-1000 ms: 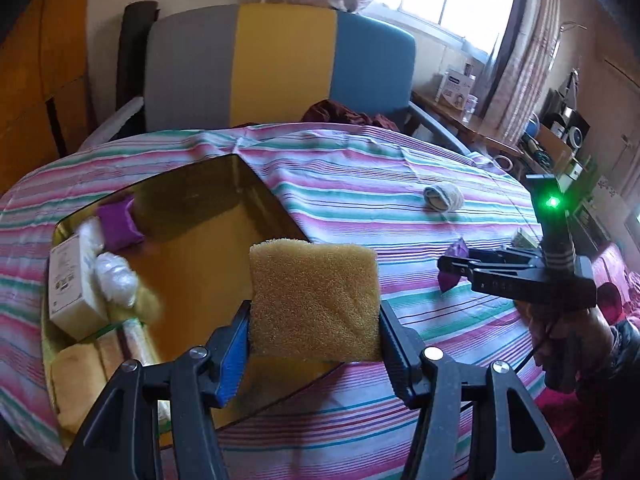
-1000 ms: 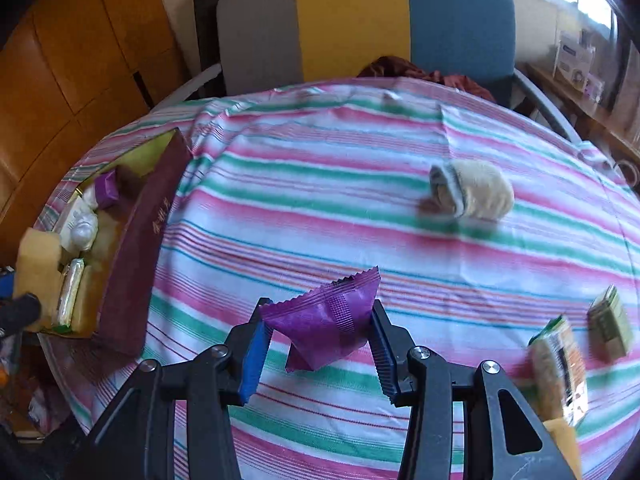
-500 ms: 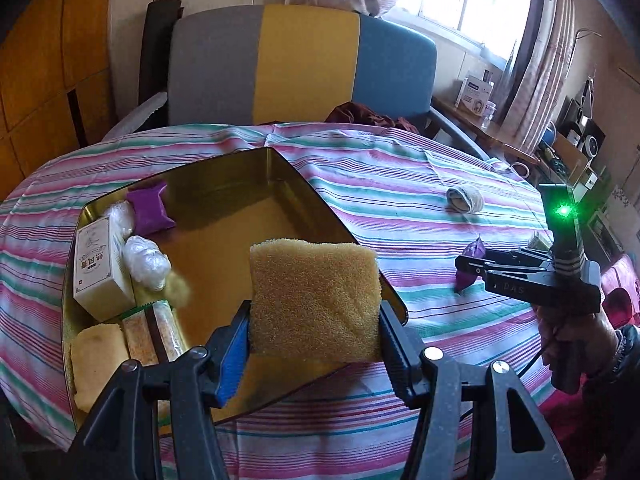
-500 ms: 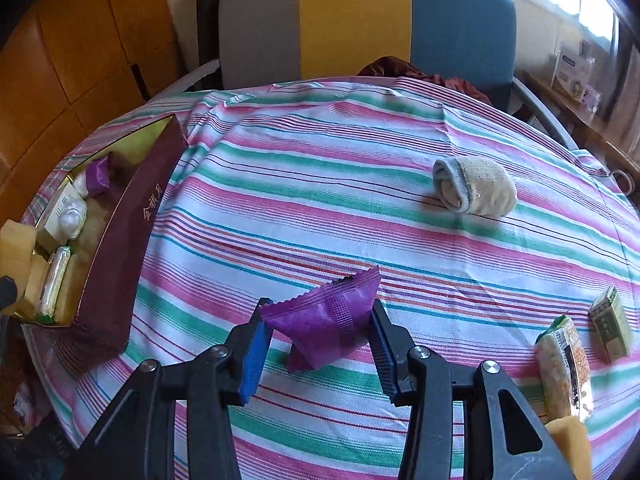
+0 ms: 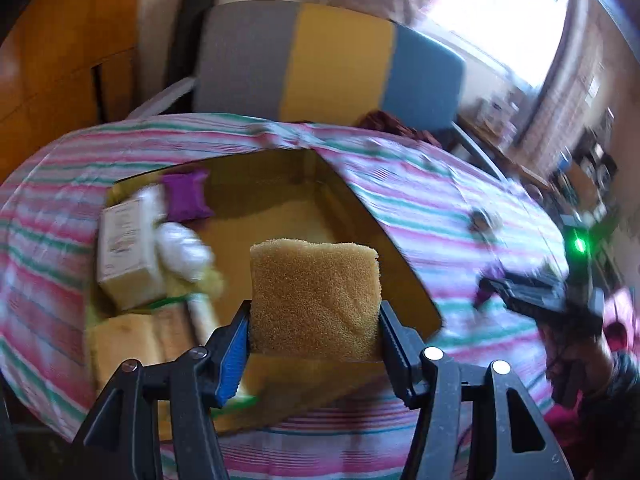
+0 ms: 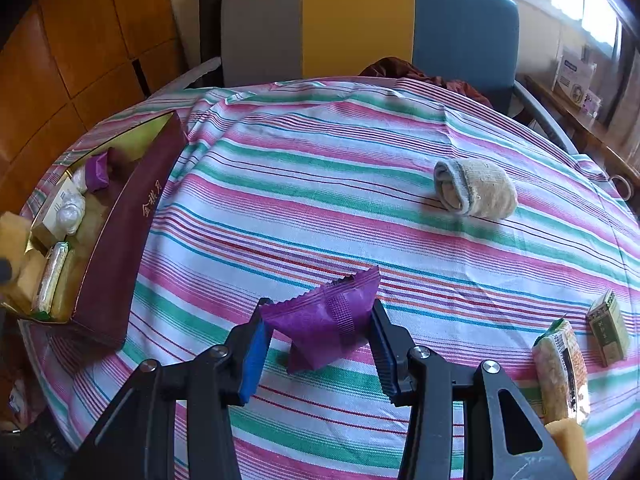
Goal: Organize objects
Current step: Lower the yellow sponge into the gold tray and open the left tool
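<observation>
My left gripper (image 5: pixel 314 338) is shut on a yellow sponge (image 5: pixel 316 298) and holds it over the open gold-lined box (image 5: pixel 396 264). Inside the box lie a white carton (image 5: pixel 124 252), a purple packet (image 5: pixel 186 196), a clear wrapped bundle (image 5: pixel 184 250) and a second sponge (image 5: pixel 120 346). My right gripper (image 6: pixel 318 340) is shut on a purple snack packet (image 6: pixel 326 318) just above the striped tablecloth (image 6: pixel 320 184). In the right wrist view the same box (image 6: pixel 124 240) with its maroon wall stands at the left edge. The right gripper (image 5: pixel 504 290) also shows in the left wrist view, blurred.
A rolled beige sock (image 6: pixel 474 194) lies on the cloth at the right. A wrapped snack bar (image 6: pixel 560 368), a small green carton (image 6: pixel 608 328) and a yellow sponge corner (image 6: pixel 568 440) sit at the near right. A grey, yellow and blue chair (image 6: pixel 360 24) stands behind the table.
My left gripper has shifted sideways with the sponge, so the box now sits more centred beneath it, and the view has blurred. The right gripper has stayed put with the purple packet.
</observation>
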`<state>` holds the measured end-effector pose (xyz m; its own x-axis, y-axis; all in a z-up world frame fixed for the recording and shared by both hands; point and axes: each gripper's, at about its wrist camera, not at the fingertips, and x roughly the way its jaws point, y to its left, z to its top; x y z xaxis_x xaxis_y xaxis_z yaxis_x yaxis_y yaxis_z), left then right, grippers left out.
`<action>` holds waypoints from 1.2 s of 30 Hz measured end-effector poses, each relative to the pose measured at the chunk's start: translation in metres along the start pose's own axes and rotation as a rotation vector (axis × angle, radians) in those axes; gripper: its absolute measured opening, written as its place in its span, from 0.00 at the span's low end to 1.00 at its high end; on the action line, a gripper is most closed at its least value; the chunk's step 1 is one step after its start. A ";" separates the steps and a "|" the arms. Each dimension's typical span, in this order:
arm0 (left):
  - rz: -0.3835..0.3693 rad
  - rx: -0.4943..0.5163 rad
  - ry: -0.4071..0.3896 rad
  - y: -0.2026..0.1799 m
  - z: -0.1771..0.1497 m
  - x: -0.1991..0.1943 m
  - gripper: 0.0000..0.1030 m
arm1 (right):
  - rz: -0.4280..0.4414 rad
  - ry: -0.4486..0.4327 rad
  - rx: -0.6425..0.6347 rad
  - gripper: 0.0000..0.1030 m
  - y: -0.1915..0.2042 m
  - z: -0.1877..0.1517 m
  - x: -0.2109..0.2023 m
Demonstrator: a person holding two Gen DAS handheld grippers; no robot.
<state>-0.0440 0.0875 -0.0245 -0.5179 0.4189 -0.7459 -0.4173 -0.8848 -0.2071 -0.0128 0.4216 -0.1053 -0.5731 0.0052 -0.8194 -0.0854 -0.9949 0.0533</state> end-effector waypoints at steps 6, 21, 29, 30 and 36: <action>0.034 -0.182 -0.018 0.067 0.028 -0.002 0.57 | -0.010 0.004 -0.012 0.46 0.003 0.001 0.000; 0.087 -0.159 0.160 0.066 0.102 0.127 0.58 | -0.009 0.007 -0.012 0.46 0.003 0.002 0.001; 0.120 -0.212 0.225 0.081 0.114 0.170 0.65 | -0.019 0.045 -0.001 0.38 0.000 0.000 0.009; 0.122 -0.207 0.221 0.081 0.114 0.169 0.67 | -0.019 0.046 -0.001 0.37 0.000 0.000 0.010; 0.124 -0.171 0.177 0.077 0.113 0.148 0.77 | -0.019 0.047 -0.001 0.37 0.000 0.000 0.010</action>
<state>-0.2369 0.1047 -0.0798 -0.4122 0.2766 -0.8681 -0.2189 -0.9550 -0.2003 -0.0186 0.4219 -0.1135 -0.5328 0.0190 -0.8460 -0.0944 -0.9948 0.0371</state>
